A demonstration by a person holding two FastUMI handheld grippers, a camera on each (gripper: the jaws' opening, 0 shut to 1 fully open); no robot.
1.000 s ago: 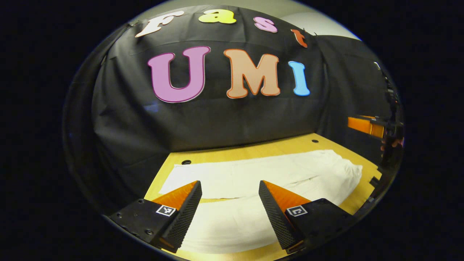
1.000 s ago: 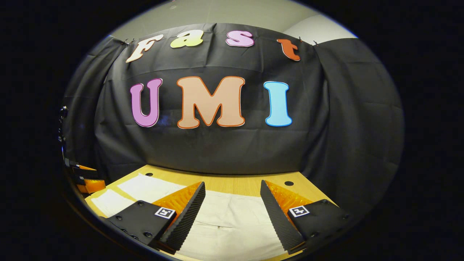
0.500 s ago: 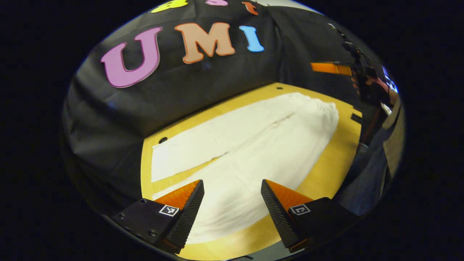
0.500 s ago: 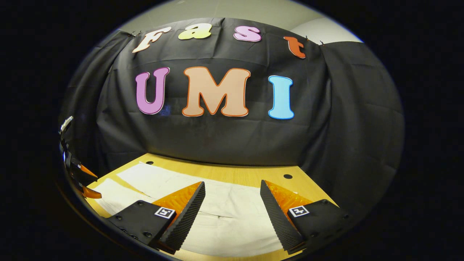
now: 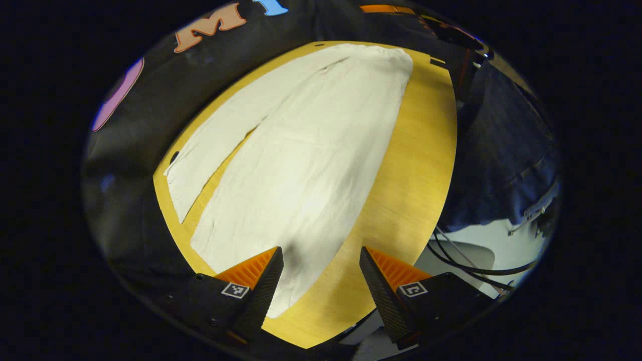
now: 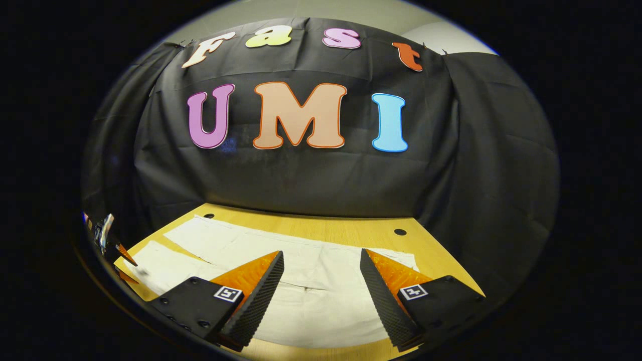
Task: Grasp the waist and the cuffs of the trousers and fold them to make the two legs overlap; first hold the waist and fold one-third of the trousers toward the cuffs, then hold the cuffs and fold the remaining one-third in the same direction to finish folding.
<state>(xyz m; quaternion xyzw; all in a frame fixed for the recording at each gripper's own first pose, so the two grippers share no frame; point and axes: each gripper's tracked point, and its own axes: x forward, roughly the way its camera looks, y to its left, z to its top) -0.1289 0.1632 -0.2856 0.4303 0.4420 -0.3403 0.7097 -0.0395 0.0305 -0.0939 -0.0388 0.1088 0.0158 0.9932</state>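
Cream trousers lie flat on the wooden table, their two legs spread in a narrow V. In the left gripper view the cuffs are near and the waist is far. My left gripper hangs open above the near leg's cuff end, tilted down, holding nothing. In the right gripper view the trousers pass under my right gripper, which is open and empty over the waist end. The left gripper shows small at the far left there.
Black cloth walls close the table's back and sides. Small round holes dot the table. A person in dark clothing stands at the table's front edge, with cables hanging below. Bare wood runs along the front.
The left gripper has tipped steeply down and swung over the cuff end, so the trousers' whole length now shows. The right gripper has barely moved. Both stay open.
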